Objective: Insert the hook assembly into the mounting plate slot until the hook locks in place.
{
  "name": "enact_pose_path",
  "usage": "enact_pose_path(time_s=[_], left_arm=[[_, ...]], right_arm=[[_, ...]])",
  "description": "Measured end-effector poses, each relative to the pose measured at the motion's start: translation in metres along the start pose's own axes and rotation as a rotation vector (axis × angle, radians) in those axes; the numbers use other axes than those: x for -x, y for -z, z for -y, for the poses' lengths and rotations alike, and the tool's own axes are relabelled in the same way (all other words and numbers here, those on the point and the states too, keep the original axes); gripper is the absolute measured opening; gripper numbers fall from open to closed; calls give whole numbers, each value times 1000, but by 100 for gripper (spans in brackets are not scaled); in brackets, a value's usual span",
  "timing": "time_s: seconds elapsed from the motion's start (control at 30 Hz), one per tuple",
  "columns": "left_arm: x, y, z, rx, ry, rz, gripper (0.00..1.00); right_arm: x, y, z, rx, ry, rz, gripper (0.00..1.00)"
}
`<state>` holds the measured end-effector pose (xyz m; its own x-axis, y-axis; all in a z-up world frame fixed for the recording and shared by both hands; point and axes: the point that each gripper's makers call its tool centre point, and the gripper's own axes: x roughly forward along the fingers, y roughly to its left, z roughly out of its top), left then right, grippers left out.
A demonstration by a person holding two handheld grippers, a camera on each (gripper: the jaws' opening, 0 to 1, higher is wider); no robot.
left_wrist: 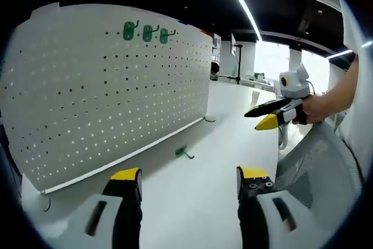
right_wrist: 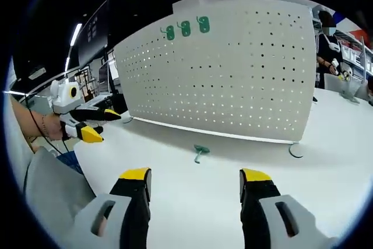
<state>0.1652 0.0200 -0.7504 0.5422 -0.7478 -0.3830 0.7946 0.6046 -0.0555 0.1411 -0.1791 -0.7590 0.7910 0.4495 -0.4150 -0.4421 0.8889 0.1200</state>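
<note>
- Left gripper (left_wrist: 189, 180): jaws apart, nothing between them, held above the white table (left_wrist: 192, 214).
- Right gripper (right_wrist: 195, 183): jaws apart, empty, also above the table; in the left gripper view it comes in from the right, held by a hand (left_wrist: 317, 109).
- Green hook (left_wrist: 183, 152) lies loose on the table just in front of the pegboard (left_wrist: 111, 91), well apart from both grippers.
- Pegboard stands upright on the table; three green hooks (left_wrist: 147, 32) hang in a row near its top edge.
- A person (right_wrist: 327, 45) is at a table behind the pegboard's right edge.
</note>
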Motion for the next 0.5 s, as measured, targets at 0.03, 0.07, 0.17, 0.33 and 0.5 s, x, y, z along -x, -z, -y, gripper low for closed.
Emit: enact_pose_path(time_s=[0.03,0.07,0.17,0.33,0.5], left_arm=[[-2,0,0,-6,7,-6,69],[-6,-1,0,-13,19,-17,69],[-13,0,-1,-79,37,-58,68],[-27,-1,-2,-128,71,-94,68],[-37,-2,-5,-166,100,-123,68]], right_arm=[[0,1,0,4,-2,-5,59],[0,2,-1,3,-5,-8,59],[0,3,-2,-2,-8,-12,58],[0,3,-3,-6,-10,-14,57],[1,4,-3,-9,-9,-14,57]])
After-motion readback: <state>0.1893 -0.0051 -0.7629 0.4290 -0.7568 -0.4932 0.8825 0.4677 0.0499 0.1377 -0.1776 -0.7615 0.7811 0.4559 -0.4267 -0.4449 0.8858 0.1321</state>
